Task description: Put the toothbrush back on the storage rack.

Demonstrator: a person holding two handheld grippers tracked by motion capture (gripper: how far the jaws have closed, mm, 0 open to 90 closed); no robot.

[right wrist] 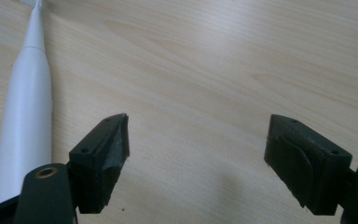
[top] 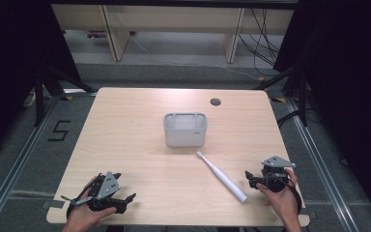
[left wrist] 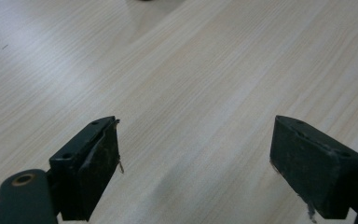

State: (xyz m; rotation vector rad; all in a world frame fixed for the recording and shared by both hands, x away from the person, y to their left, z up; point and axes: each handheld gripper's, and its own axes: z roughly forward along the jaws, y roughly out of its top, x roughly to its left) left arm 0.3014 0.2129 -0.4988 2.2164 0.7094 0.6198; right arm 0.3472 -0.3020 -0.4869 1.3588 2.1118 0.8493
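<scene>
Right gripper point(top: 249, 177) jaws gaping, empty; left gripper point(top: 125, 191) same. Slim white plastic electric toothbrush point(top: 221, 176) at 9 o'clock: light, stiff, slippery, probably rolls; grab thick handle mid-body.

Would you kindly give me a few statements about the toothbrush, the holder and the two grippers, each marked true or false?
1. The toothbrush lies flat on the table. True.
2. The toothbrush stands inside the holder. False: it lies on the table in front of the holder, apart from it.
3. The right gripper is open with nothing between its jaws. True.
4. The left gripper is shut on the toothbrush. False: it is open over bare wood, far from the toothbrush.
5. In the right gripper view the toothbrush lies outside the jaws, to their left. True.
6. The holder lies tipped on its side. False: it stands upright, opening upward.
</scene>
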